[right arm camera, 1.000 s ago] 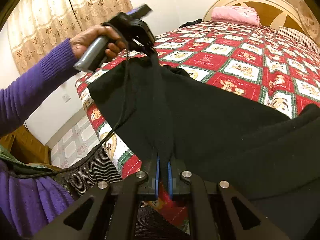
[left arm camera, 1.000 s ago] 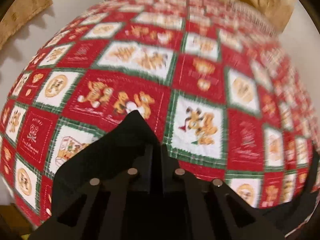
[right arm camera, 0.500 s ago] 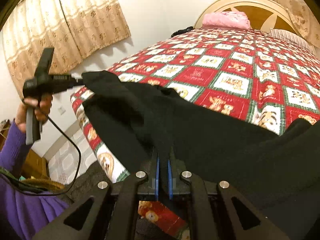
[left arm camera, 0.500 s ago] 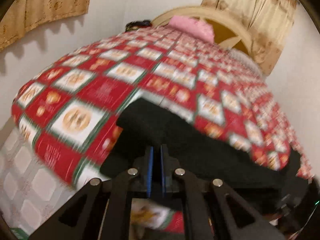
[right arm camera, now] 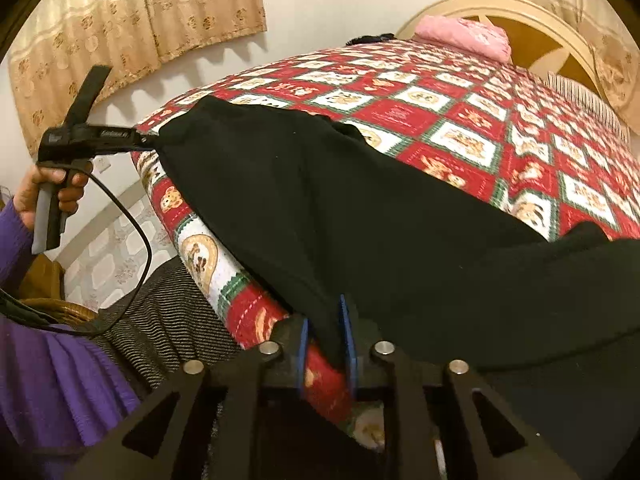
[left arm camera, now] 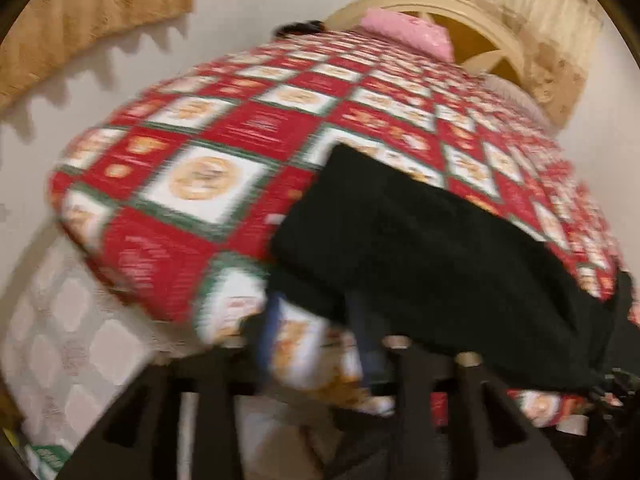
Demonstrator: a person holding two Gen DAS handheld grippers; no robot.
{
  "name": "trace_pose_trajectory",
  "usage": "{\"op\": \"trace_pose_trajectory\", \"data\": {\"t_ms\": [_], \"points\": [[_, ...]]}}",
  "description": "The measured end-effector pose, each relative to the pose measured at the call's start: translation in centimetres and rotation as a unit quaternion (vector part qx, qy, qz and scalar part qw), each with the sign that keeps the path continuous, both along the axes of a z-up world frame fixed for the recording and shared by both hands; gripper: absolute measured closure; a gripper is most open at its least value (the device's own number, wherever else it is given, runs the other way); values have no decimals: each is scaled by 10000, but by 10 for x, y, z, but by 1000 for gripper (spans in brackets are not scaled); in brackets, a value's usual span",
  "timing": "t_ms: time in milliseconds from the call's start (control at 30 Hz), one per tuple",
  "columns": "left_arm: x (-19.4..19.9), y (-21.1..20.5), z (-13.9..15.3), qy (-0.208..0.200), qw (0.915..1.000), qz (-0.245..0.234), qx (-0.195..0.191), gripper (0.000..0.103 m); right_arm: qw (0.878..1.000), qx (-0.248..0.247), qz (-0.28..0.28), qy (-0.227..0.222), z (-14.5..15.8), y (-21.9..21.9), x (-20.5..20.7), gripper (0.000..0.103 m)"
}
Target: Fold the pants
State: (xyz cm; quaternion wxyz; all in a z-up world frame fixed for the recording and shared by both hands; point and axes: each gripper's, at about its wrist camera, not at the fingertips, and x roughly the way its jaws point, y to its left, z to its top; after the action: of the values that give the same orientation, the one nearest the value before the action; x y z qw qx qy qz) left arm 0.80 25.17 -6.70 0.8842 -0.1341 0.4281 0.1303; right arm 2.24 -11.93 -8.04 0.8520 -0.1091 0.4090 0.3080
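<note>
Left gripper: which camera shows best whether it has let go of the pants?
Left wrist view, though blurred: the left gripper is open, the pants past its fingertips. The right wrist view shows it side-on at the pants' corner, grip unclear.

Purple sleeve [right arm camera: 16, 248], black blue-padded jaws

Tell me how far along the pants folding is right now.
Early. Done: the black pants lie spread over the bed's checked quilt. In hand: both tongs look open at the near edge, the right tongs with fabric loose between them, the left tongs blurred. Left: no finished fold shows yet.
</note>
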Motion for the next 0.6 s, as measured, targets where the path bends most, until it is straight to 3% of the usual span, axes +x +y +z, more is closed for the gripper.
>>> {"op": "trace_pose_trajectory", "data": {"t_ms": [100,200,333,433,533,600], "points": [[-9,6,16,-154,9982,252,518,55,9996,245,-106,116,13,-13,1,63],[-8,8,34,-553,9970,240,484,55,9969,744,-251,44,34,-26,7,46],[14,-7,37,-771,9954,-87,560,55,9895,1412,-294,-17,57,-22,35,45],[33,-24,20,-729,9956,-215,549,55,9797,1991,-193,80,65,-2,71,45],[41,-36,-2,-543,9966,-255,562,55,9777,2066,-106,354,55,25,101,45],[41,-42,-9,-436,9971,-284,557,55,9813,1838,-40,574,40,50,120,45]]}}
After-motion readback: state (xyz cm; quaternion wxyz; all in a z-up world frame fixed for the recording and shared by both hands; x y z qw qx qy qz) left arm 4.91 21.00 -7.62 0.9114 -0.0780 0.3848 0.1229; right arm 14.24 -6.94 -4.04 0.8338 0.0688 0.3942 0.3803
